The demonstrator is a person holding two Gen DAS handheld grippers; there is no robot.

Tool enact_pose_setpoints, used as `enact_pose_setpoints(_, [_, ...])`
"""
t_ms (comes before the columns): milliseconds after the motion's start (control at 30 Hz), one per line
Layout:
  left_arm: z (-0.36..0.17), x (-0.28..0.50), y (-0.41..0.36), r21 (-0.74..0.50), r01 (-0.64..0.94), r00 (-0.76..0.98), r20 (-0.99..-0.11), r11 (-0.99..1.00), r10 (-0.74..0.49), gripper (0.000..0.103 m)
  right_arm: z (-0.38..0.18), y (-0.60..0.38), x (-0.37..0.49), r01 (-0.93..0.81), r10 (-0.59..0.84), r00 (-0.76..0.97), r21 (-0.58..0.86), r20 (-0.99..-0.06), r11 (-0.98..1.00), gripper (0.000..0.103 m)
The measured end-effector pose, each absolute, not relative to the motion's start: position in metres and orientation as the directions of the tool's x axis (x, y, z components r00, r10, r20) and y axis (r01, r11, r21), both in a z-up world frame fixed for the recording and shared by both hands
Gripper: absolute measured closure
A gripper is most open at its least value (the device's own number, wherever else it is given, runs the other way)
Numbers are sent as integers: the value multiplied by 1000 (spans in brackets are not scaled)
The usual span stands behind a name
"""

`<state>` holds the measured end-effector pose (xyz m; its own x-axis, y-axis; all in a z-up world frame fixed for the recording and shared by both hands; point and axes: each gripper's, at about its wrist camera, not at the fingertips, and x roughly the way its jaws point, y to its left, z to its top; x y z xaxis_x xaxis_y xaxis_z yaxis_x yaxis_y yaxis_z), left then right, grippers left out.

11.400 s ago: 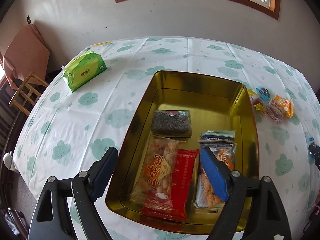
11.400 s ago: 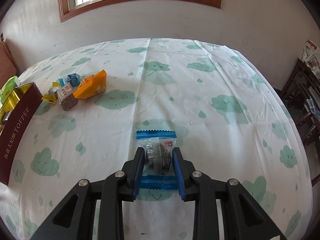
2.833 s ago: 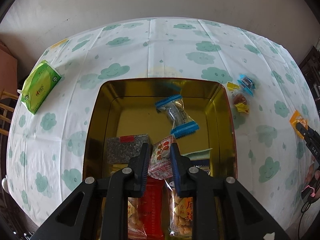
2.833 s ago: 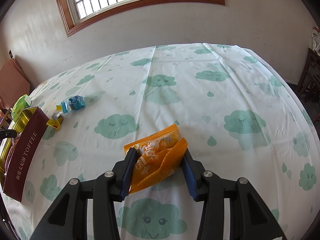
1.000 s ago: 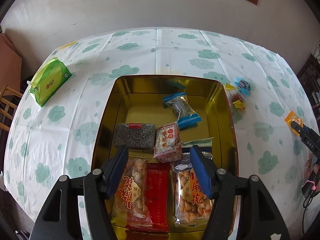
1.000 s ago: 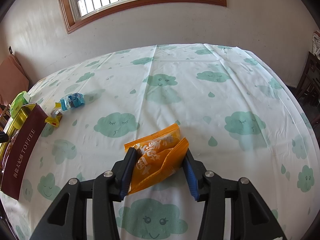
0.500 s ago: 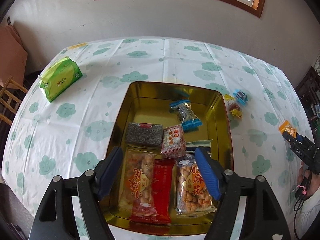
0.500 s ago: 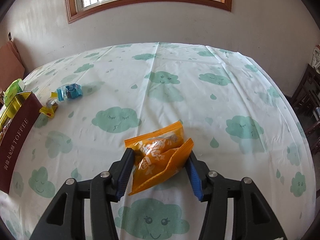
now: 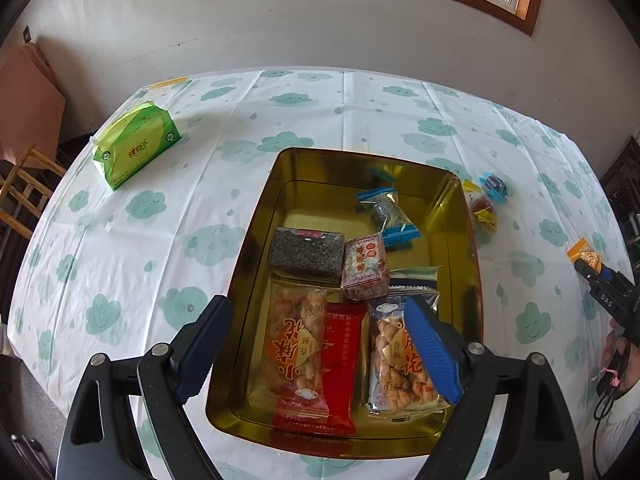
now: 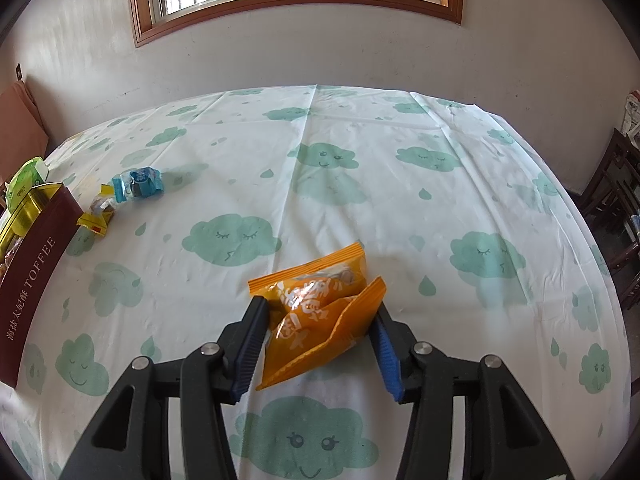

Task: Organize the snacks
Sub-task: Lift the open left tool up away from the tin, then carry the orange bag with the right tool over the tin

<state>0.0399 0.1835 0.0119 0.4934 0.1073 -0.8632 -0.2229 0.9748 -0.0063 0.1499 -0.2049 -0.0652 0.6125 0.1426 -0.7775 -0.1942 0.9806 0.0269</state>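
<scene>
Right gripper point(image 10: 316, 344) clamped on orange snack packet point(image 10: 316, 308) above the tablecloth, left gripper point(image 9: 316, 352) jaws apart, empty, over the gold tin point(image 9: 466, 220); next: carry packet left, drop it in.

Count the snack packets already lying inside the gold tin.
7 in the gold tin: blue-ended candy, dark bar, small red-white packet, two twist-snack bags, red packet, and a mostly hidden silver-blue one.
</scene>
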Motion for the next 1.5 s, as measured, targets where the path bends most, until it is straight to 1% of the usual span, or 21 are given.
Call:
enact_pose_setpoints(200, [12, 38, 181, -11, -222, 487, -868, 975, 101, 12, -65, -206, 149, -193, 143, 612, 28, -778, 981, 53])
enact_pose_setpoints(300, [11, 37, 179, -2, -224, 482, -869, 975, 109, 8, -64, -205, 150, -185, 139, 612, 29, -779, 982, 53])
enact_pose_setpoints(667, [13, 29, 176, 20, -228, 481, -867, 973, 131, 6, -63, -204, 151, -155, 119, 600, 31, -791, 987, 55])
enact_pose_setpoints(867, [19, 22, 175, 37, -235, 488, -860, 971, 151, 3, -61, -206, 149, -118, 100, 582, 38, -807, 992, 57])
enact_pose_setpoints(1133, [24, 11, 177, 32, -252, 501, -851, 967, 158, 1, -58, -208, 138, -81, 67, 572, 26, -818, 996, 58])
enact_pose_setpoints(1367, [27, 4, 185, 9, -273, 519, -840, 962, 156, 1, -47, -208, 118, -88, 83, 588, 38, -805, 995, 59])
enact_pose_setpoints(1500, [24, 2, 191, 17, -289, 514, -841, 957, 170, 1, -39, -199, 108, -115, 108, 596, 48, -795, 992, 59])
